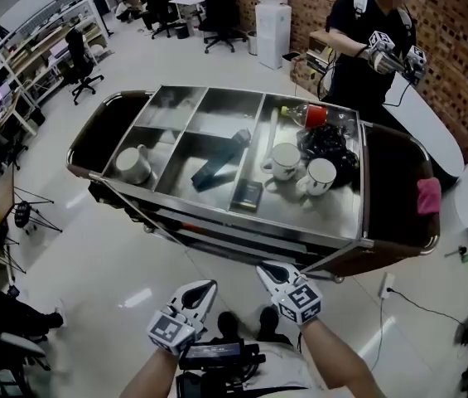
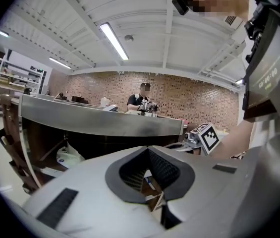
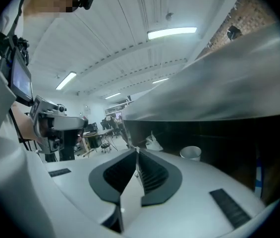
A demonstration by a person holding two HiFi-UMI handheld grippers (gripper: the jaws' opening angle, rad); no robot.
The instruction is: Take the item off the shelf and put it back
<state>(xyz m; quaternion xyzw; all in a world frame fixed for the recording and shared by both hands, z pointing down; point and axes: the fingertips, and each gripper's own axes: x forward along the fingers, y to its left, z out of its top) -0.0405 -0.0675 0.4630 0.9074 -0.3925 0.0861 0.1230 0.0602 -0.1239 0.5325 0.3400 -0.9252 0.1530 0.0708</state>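
left gripper (image 1: 209, 287), right gripper (image 1: 264, 269), both with jaws together (nothing between them), beyond the jaws one steel cart (image 1: 217, 110), three white mugs (image 1: 132, 164) (image 1: 286, 160) (image 1: 320, 175) in its top trays, one dark bottle (image 1: 217, 171)

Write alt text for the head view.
A steel cart with a divided top tray holds three white mugs, a dark blue bottle lying flat and black cables. The left gripper and right gripper hover shut and empty before it; another person stands beyond.
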